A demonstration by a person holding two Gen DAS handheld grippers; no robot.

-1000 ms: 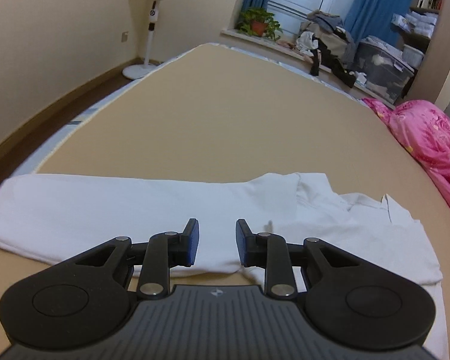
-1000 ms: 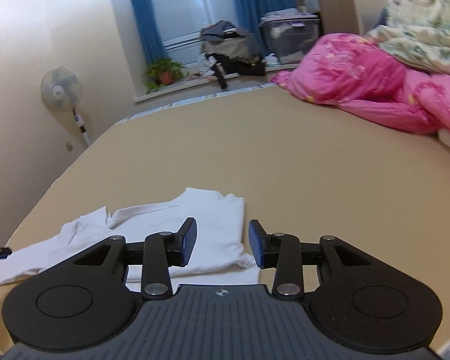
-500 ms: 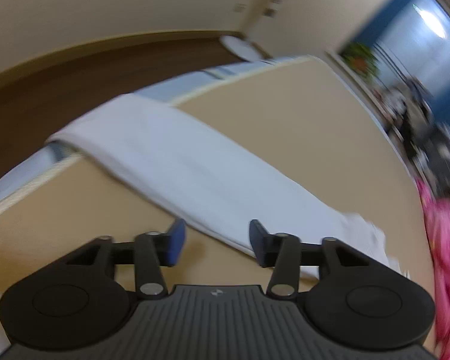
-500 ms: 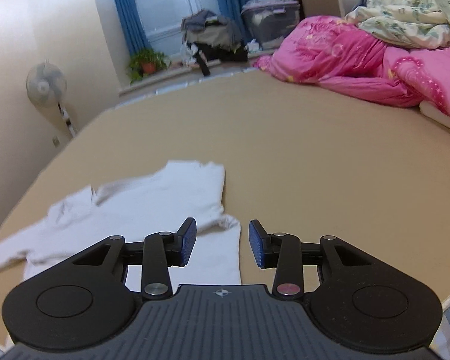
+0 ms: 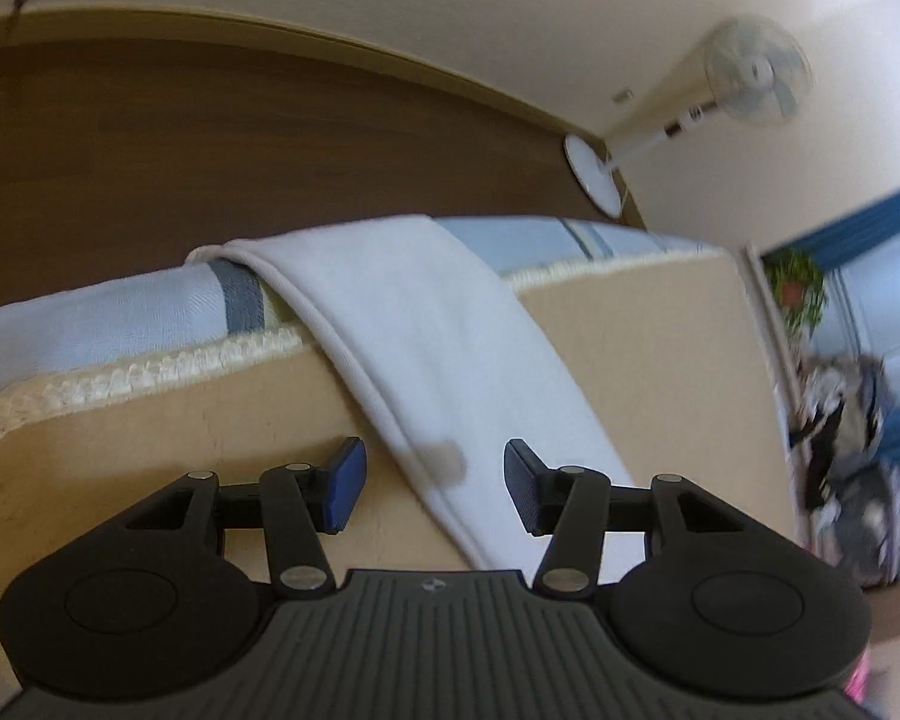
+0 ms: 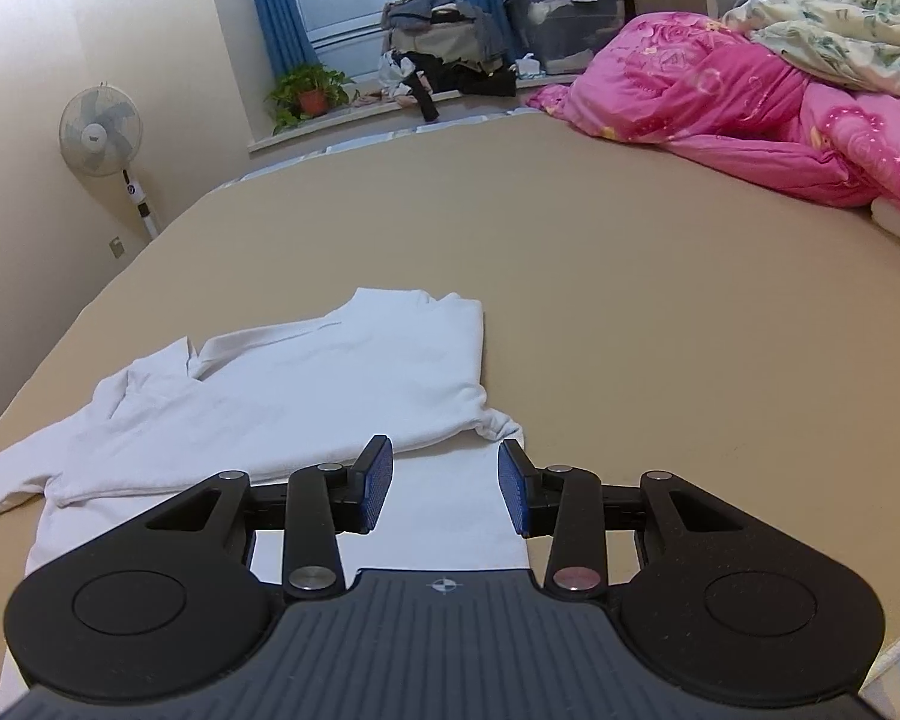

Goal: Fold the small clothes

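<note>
A white long-sleeved top (image 6: 306,396) lies flat on the tan bed (image 6: 630,312), close to the bed's near edge. Its upper part is folded over the body, leaving a bare white panel nearest that edge. Its collar sits crumpled toward the bed's left side. One long sleeve (image 5: 438,360) stretches straight out, its cuff end draped over the bed's braided edge.

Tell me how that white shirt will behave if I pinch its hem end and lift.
The white shirt will probably sag limply from the pinch: its end already droops over the bed edge. It looks thin and creased, so likely light. The folded sleeve layers lie loose and may slide apart or unfold; the open left gripper straddles its hem.
</note>
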